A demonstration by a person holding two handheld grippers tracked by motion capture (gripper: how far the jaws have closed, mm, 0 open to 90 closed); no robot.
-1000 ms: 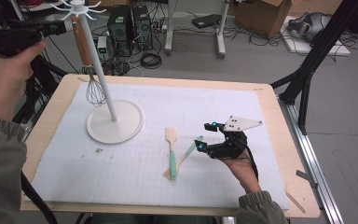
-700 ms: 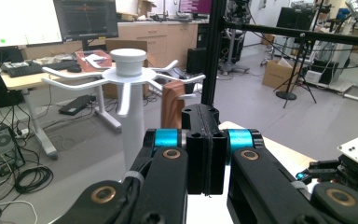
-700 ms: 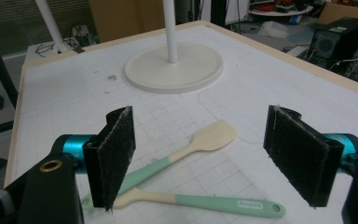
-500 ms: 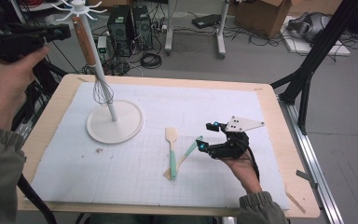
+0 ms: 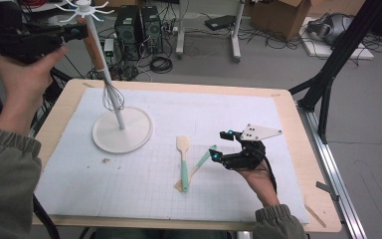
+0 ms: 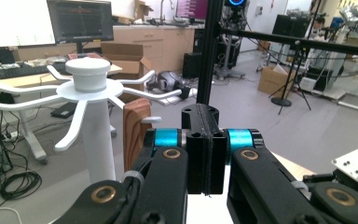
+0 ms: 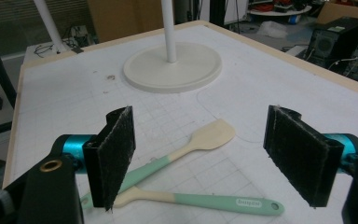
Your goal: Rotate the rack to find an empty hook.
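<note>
Wood-handled wire whisk [image 5: 110, 89] is what you're dealing with: it hangs alongside the pole of the white hook-topped utensil stand [image 5: 122, 133] in the upper left of the high view, wire head low over the round base. It looks like you're trying to get its handle end onto one of the white prongs [image 6: 135, 80] up top, so I'd go slow and keep the handle lined up with a prong tip before letting go. In the left gripper view the left gripper [image 6: 204, 154] has its jaws pressed flat together, the brown handle top just left of them; can't tell if anything thin is pinched in there.

Your right gripper [image 5: 218, 147] sits lower right of centre, jaws wide apart and holding nothing, just by the two mint-handled wooden spatulas [image 7: 186, 151] lying crossed on the white mat [image 5: 238, 114].
</note>
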